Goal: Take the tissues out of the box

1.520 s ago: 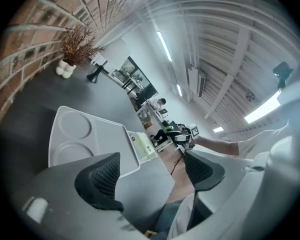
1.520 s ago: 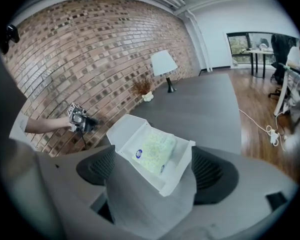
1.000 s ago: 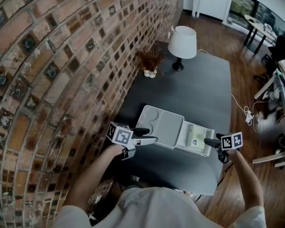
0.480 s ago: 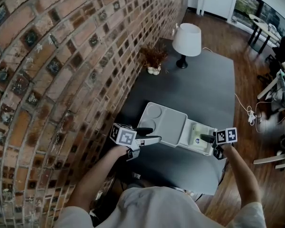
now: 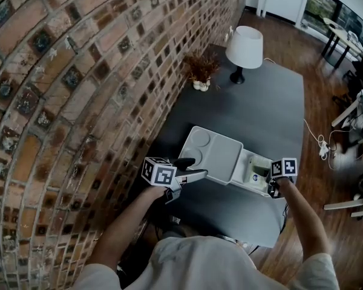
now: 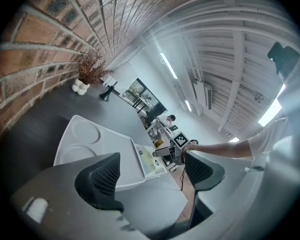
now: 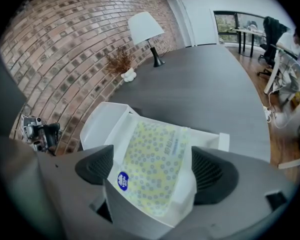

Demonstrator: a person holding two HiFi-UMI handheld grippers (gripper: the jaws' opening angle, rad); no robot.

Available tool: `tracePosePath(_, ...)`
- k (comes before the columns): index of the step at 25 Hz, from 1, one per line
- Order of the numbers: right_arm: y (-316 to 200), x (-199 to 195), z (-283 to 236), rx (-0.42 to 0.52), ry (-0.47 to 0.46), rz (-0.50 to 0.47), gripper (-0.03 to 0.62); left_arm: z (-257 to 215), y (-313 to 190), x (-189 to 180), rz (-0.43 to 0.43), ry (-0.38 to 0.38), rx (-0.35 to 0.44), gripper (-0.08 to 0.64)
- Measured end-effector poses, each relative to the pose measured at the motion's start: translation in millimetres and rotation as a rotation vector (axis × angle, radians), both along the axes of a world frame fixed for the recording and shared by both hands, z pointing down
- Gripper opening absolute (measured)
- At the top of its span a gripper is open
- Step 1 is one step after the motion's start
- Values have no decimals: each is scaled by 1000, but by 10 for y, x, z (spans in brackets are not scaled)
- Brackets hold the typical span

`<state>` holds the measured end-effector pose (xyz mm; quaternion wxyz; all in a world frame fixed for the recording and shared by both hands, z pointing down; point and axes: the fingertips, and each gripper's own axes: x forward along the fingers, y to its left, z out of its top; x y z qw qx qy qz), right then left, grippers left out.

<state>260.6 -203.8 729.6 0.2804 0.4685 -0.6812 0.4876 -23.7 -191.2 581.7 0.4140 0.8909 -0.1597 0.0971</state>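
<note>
Grey table (image 5: 260, 119): right tool (image 7: 152, 168) spread at the tissue pack (image 7: 157, 139) in its box (image 7: 208, 138); left tool (image 6: 150, 166) spread

The box (image 7: 182, 211) is white and open, and its near end stands between the right gripper's (image 7: 154, 171) parted jaws. The tissues (image 7: 155, 144) lie flat inside it, lengthwise away from those jaws. They are a soft pack, pale yellow with grey-blue dots, with a round blue sticker at the end nearest the jaws. The lid (image 6: 100, 144), white with two round recesses, lies folded out flat just ahead of the left gripper's (image 6: 151, 176) parted jaws.
</note>
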Motion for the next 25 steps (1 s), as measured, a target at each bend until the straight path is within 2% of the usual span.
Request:
tracePosePath(12,-47,-30,277,-46,139,44,500,-40,43,27,-27,-33,80,390)
tracePosePath(20,-73,-45,321,-94,189,68,502,18,3,-13,-68,-78,130,390)
tracePosePath(25,-74,-57,345,-127,207,85,503,38,16,13,-69,-83,134,390)
